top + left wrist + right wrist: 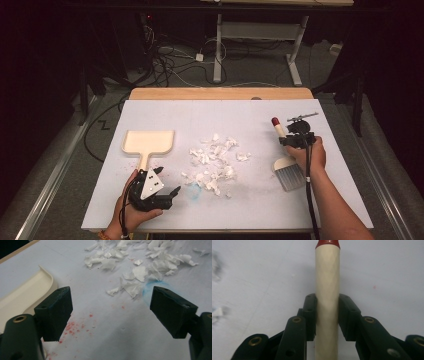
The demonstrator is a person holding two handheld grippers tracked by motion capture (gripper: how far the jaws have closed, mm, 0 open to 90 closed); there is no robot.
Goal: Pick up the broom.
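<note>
The brush [286, 159] lies near the right edge of the table [260, 205], about halfway between the near and far edges. Its handle [327, 290] is pale, with a red tip that points toward the far edge. Its grey bristles point toward the near edge. The right gripper [298, 140] is closed on the handle, with one black jaw pressed on each side of it. The person's right hand [311, 155] holds this gripper from behind.

In the middle of the table sits a pile of torn white paper bits [212, 162]. A small blue smudge [153, 287] marks the sheet at the near side of the pile.

The cream dustpan [148, 142] lies flat toward the left edge, with its handle pointing to the near edge. Small red specks [72, 327] dot the sheet beside it.

The left gripper [162, 192] is by the near left corner, just past the end of the dustpan's handle. Its jaws are spread wide apart and hold nothing. They point toward the paper bits. The person's left hand [131, 210] holds it.
</note>
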